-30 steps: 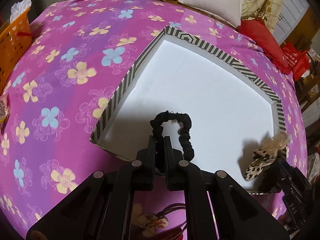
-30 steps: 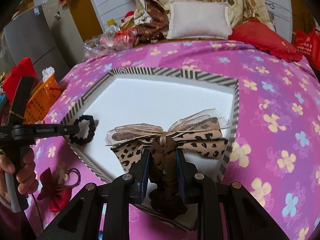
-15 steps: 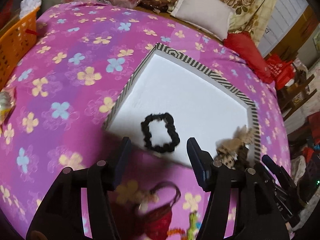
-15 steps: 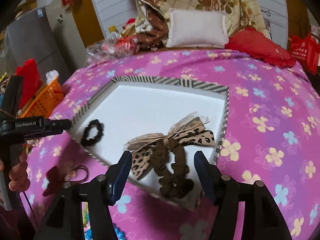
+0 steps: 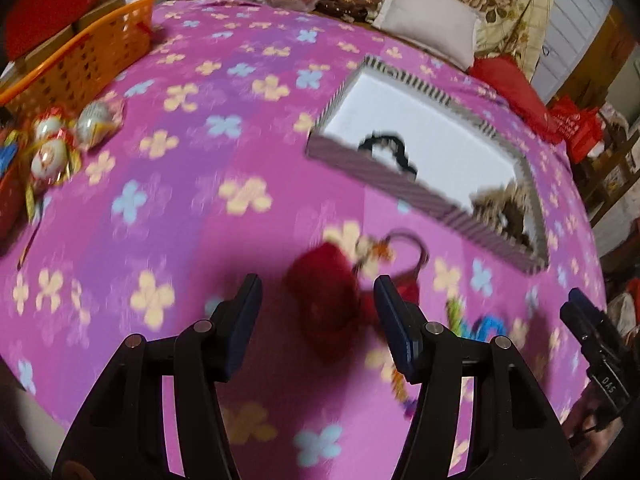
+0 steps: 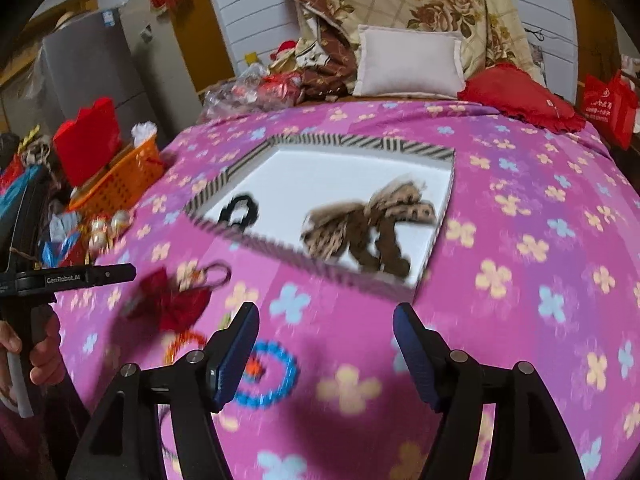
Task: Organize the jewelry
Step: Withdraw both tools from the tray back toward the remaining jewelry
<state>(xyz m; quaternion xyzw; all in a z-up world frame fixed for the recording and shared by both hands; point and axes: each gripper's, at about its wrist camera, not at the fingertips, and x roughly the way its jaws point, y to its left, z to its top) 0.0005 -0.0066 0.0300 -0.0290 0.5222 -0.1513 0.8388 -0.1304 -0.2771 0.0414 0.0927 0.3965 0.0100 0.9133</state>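
A striped-rim tray (image 5: 352, 158) (image 6: 360, 145) with a white floor lies on the pink flowered bedspread. A black scrunchie (image 5: 386, 148) (image 6: 240, 210) and a leopard bow with a brown scrunchie (image 6: 368, 224) (image 5: 504, 210) lie inside it. My left gripper (image 5: 318, 304) is open and empty, low over a red bow hair tie (image 5: 332, 288) (image 6: 172, 300) in front of the tray. My right gripper (image 6: 324, 340) is open and empty, near a blue bead bracelet (image 6: 276, 376). Both views are blurred.
An orange basket (image 5: 88, 60) (image 6: 120, 176) stands at the left edge of the bed. Ornament balls and ribbons (image 5: 52, 140) lie beside it. Pillows (image 6: 408, 60) and a red cushion (image 6: 520, 96) sit at the back. Colourful bead pieces (image 5: 476, 328) lie by the red bow.
Both grippers let go of their scrunchies inside the tray, opened, and pulled back toward the near side of the bed. The left one now hovers over the red bow.
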